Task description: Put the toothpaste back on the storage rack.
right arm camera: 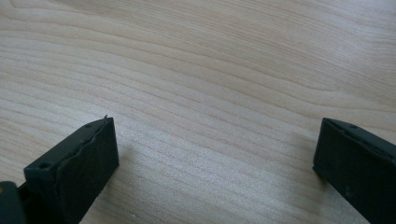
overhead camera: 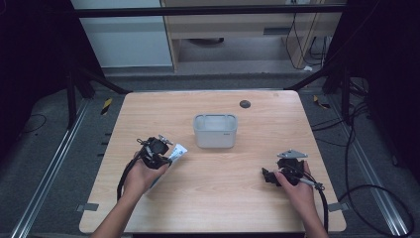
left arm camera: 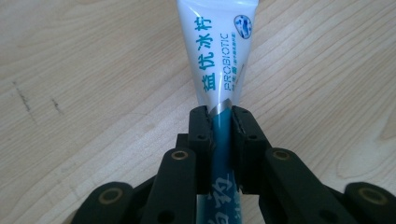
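Note:
A white and teal toothpaste tube (left arm camera: 219,51) lies on the wooden table (overhead camera: 213,198), and its flat crimped end pokes out past my left gripper (overhead camera: 166,154) in the high view as the tube (overhead camera: 178,151). In the left gripper view my left gripper (left arm camera: 222,116) is shut on the tube's teal part, with the white printed part running away from the jaws. My right gripper (overhead camera: 270,177) rests low over the table at the right front. In the right gripper view my right gripper (right arm camera: 215,149) stands wide open with bare wood between its jaws.
A translucent grey bin (overhead camera: 215,131) stands at the table's middle, behind and to the right of the left gripper. A small dark round mark (overhead camera: 244,104) sits near the far edge. Cables trail on the floor at the right.

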Demonstrator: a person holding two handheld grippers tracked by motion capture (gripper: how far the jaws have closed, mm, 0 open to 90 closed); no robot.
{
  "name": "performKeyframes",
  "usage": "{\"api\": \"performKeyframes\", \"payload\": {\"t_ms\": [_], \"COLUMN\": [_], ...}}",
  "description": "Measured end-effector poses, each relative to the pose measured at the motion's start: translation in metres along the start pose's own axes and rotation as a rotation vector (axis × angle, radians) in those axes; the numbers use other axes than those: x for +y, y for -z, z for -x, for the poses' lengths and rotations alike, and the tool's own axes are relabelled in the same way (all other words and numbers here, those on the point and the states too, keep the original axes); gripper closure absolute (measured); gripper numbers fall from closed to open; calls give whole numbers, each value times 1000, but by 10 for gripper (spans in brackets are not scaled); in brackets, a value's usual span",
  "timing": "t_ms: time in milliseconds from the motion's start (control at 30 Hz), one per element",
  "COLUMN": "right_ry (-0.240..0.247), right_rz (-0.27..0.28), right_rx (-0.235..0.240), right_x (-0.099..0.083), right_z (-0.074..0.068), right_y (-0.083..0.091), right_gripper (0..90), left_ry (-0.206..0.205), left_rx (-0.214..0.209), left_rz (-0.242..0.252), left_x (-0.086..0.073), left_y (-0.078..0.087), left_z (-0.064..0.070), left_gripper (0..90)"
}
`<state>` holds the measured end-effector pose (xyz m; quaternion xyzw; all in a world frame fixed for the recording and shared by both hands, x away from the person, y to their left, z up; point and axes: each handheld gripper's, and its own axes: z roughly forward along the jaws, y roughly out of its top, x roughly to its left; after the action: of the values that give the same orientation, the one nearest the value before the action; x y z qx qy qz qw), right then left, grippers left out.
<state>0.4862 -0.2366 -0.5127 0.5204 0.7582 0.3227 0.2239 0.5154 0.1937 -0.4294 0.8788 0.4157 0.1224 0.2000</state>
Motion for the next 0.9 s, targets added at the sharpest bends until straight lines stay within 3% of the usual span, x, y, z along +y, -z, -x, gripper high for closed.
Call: {"api": "performKeyframes", "payload": {"t_ms": [500, 767, 900], "right_ry": [1, 0, 0], "right_rz": [0, 0, 0], "right_rx": [0, 0, 0], "right_x": [0, 0, 0], "right_z": [0, 0, 0], "right_y": [0, 0, 0], "right_gripper": [3, 3, 3], "left_ry": [-35, -45, -35], "left_rx": [-10, -13, -20], "left_rz": [53, 71, 102], "left_x": [13, 23, 26], "left_y": [14, 15, 17], "left_z": [13, 19, 24], "left_gripper": [792, 792, 792]}}
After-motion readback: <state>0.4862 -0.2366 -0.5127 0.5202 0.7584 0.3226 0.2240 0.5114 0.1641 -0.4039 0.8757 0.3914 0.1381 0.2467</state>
